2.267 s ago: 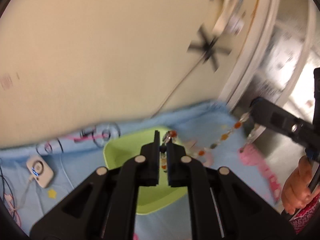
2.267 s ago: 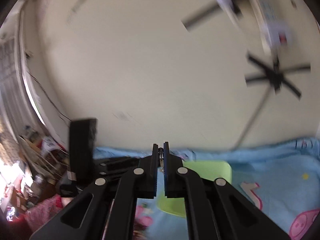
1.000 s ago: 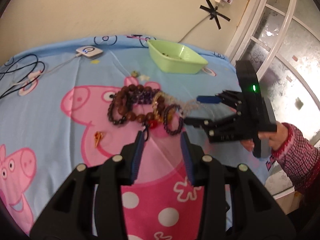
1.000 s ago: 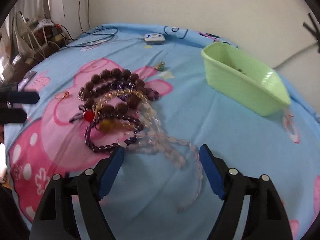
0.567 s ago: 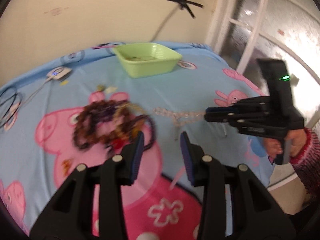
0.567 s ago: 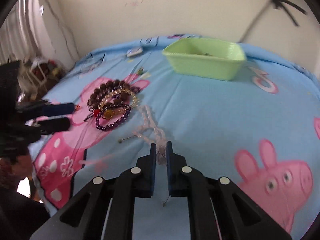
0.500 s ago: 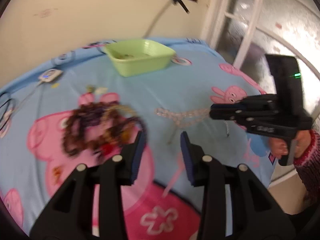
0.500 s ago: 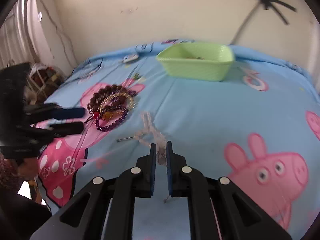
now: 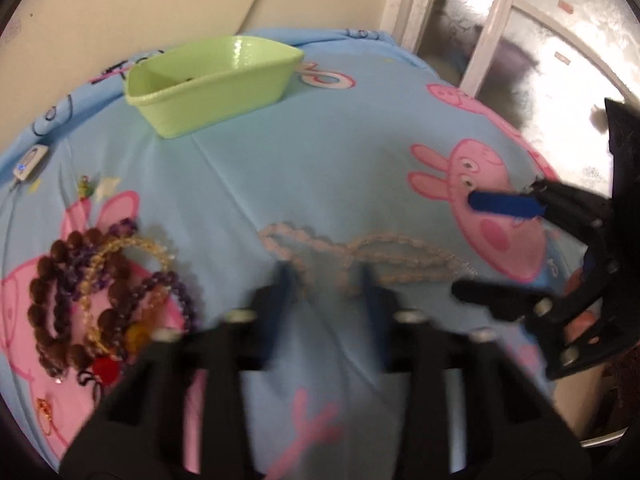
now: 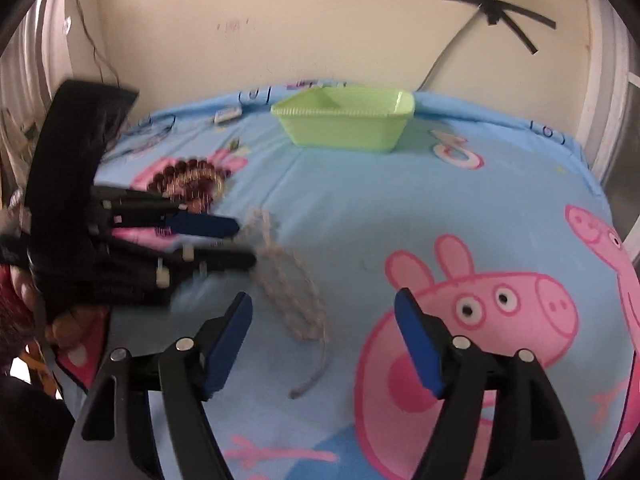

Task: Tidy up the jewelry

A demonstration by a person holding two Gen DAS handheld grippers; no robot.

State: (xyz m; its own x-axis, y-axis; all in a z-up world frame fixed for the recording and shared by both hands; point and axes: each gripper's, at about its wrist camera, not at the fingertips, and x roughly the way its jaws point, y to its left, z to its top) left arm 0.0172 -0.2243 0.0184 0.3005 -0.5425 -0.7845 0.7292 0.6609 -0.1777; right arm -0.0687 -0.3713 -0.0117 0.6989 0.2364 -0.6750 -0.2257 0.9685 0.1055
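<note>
A pale pink bead necklace (image 9: 360,250) lies stretched out on the blue cartoon-pig cloth; it also shows in the right wrist view (image 10: 288,280). My left gripper (image 9: 326,276) is open, blurred, with its tips at the necklace's near side. My right gripper (image 10: 324,308) is open and empty, just short of the necklace's end. A heap of brown, purple and amber bead bracelets (image 9: 96,300) lies to the left. A light green tray (image 9: 212,80) stands at the far edge, also in the right wrist view (image 10: 344,120).
A small white device with a cable (image 9: 30,160) lies at the far left. A small charm (image 9: 84,186) lies near it. A window frame (image 9: 480,32) stands beyond the bed's right edge. The wall rises behind the tray.
My right gripper has opened and let go of the pale necklace, which now lies on the cloth. My left gripper has moved forward to the necklace.
</note>
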